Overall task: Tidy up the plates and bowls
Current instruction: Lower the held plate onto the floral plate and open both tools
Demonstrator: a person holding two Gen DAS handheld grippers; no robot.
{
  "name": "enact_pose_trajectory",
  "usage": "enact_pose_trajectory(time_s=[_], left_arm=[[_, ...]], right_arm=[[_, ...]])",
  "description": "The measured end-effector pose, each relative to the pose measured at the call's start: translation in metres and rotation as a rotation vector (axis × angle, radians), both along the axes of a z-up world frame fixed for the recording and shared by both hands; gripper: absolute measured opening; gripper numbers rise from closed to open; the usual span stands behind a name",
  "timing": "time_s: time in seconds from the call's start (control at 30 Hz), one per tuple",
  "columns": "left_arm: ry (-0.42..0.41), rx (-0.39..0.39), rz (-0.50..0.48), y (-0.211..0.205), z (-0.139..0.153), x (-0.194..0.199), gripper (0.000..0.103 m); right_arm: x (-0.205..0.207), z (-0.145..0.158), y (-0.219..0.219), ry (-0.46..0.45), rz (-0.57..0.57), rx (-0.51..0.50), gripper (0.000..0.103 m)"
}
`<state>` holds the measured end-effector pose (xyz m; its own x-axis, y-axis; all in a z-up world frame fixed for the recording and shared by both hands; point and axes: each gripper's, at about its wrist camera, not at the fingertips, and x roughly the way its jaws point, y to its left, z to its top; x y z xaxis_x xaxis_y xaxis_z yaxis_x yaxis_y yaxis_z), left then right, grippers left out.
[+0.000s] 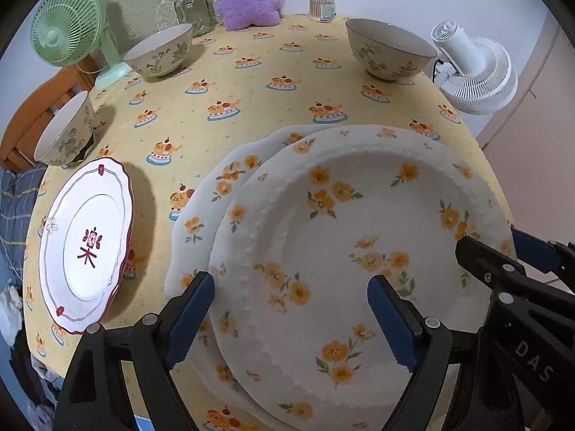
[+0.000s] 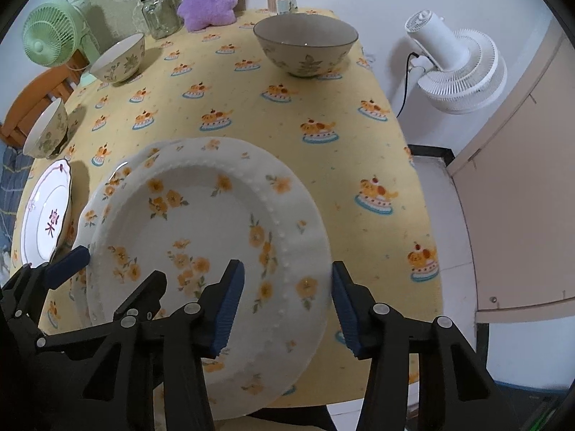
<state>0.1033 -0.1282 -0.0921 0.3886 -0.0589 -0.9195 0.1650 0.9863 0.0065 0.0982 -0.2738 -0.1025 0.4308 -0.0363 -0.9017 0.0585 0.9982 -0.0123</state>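
Two flowered plates [image 1: 359, 237] stacked — lower mostly hidden; both jaws open, right's grip unclear.

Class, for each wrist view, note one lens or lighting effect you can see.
Left wrist view: fisheye bends the table edge into a curve, with dark corners. Right wrist view: the door frame bows, and the bowl casts only a soft shadow, so the light is diffuse.

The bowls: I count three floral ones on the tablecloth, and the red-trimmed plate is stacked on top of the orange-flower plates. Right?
Three bowls is right, but the red-trimmed plate is not stacked on the orange-flower plates. It lies apart, beside them on the tablecloth, as the left wrist view shows.
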Motion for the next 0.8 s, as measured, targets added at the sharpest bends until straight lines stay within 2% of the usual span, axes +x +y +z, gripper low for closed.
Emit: enact_pose_trajectory(time_s=[0.2, 0.33, 0.8], left_arm=[[-0.008, 0.009, -0.020, 0.003, 0.001, 0.001, 0.088], [-0.016, 0.027, -0.038, 0.005, 0.003, 0.002, 0.088], [-0.021, 0.016, -0.061, 0.011, 0.005, 0.007, 0.089]], right_arm=[[0.004, -0.005, 0.004, 0.011, -0.020, -0.025, 0.048], [0.009, -0.010, 0.008, 0.033, -0.029, -0.006, 0.044], [0.021, -0.017, 0.018, 0.051, -0.057, -0.021, 0.044]])
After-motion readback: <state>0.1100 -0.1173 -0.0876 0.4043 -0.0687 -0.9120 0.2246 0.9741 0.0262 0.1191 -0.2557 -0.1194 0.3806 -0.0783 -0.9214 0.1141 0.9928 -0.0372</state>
